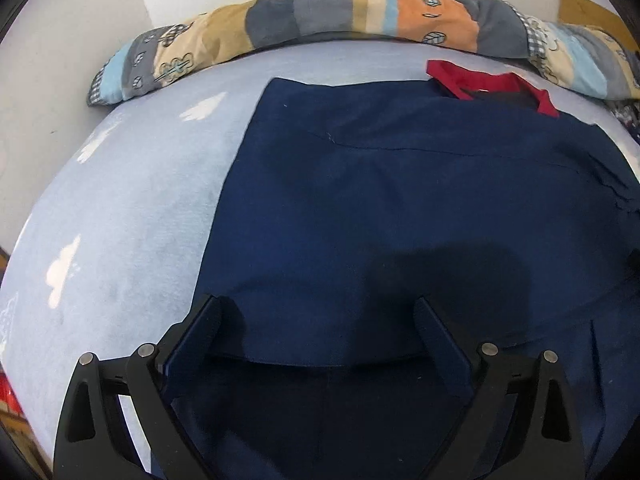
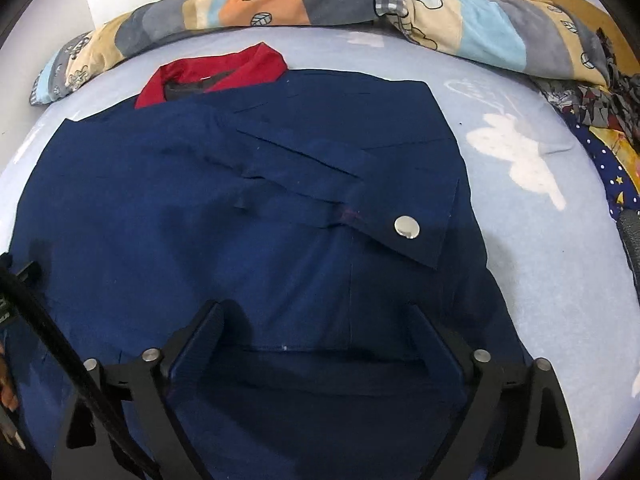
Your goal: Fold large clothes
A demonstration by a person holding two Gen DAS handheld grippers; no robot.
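In the left wrist view, a navy blue jacket lies spread flat on a pale blue bedsheet printed with white clouds, taking up the middle and right of the bed, with its red collar at the far end near a rolled patchwork quilt that runs along the white wall. The left gripper hangs low over the near part of the jacket with its two black fingers set wide apart and nothing between them; a folded hem edge of the cloth crosses the gap just behind the tips (whether the fingers touch the fabric cannot be told). A dark shadow falls on the cloth just ahead of the gripper. In the right wrist view, the same jacket fills the centre, its collar at the far left, and a sleeve is folded across the body so that its cuff, bearing a silver snap button, lies on top toward the right. The right gripper is also spread wide above the near hem, gripping nothing. A black strap crosses the lower left corner. On the far right of the bed, a star-patterned dark cloth lies bunched beside the quilt, apart from the jacket.
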